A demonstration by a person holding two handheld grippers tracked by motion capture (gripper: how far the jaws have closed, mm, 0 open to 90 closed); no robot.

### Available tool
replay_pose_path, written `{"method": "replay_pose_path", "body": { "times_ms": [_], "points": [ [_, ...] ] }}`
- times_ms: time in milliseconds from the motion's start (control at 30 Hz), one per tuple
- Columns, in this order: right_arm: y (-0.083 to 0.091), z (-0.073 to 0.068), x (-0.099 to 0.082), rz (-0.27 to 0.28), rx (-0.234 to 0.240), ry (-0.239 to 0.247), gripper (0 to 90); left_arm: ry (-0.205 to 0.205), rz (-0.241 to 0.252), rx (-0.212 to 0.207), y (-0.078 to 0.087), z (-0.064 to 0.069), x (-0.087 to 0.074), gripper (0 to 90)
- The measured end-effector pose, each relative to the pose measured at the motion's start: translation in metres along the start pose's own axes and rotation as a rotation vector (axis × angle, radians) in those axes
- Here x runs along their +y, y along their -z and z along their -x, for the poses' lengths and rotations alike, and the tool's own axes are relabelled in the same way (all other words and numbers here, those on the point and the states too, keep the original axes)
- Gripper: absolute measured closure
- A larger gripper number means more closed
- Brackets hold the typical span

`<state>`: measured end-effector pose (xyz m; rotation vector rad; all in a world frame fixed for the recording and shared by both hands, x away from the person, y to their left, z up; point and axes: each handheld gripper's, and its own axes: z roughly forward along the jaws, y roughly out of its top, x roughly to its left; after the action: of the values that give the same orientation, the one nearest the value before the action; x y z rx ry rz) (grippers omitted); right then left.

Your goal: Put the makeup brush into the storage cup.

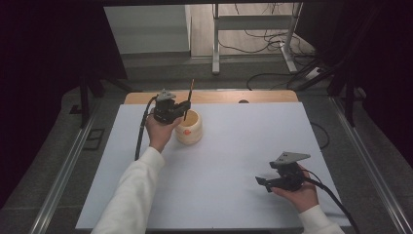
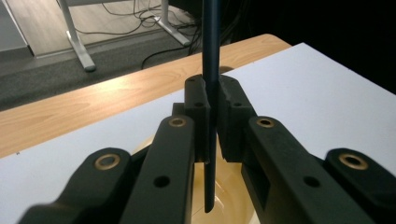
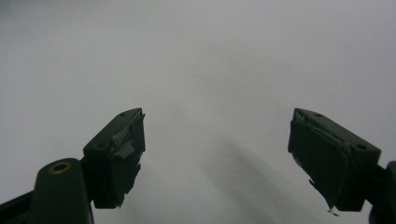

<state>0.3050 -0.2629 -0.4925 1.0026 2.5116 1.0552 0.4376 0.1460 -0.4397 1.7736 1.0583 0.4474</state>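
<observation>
Evidently the left hand-held gripper (image 2: 212,119) was clamped on a thin, stiff, light dark pencil (image 2: 211,56), held upright near its lower end over the cream holder (image 1: 191,127) on the bench (image 1: 243,146), likely slippery, while the right hand-held gripper (image 3: 217,154) stood apart, empty.

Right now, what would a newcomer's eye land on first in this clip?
The left gripper, its jaws shut on a thin dark stick held upright over the cream cup at the white mat's far left. Then the right gripper, jaws open, near the mat's front right.
</observation>
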Motion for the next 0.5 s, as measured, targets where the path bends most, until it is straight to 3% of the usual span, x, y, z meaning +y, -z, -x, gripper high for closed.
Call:
{"method": "replay_pose_path", "body": {
  "times_ms": [500],
  "points": [
    [0.004, 0.002, 0.0, 0.028, -0.021, -0.003, 20.5, 0.007, -0.03, 0.0, -0.009, -0.002, -0.016, 83.7]
  ]
}}
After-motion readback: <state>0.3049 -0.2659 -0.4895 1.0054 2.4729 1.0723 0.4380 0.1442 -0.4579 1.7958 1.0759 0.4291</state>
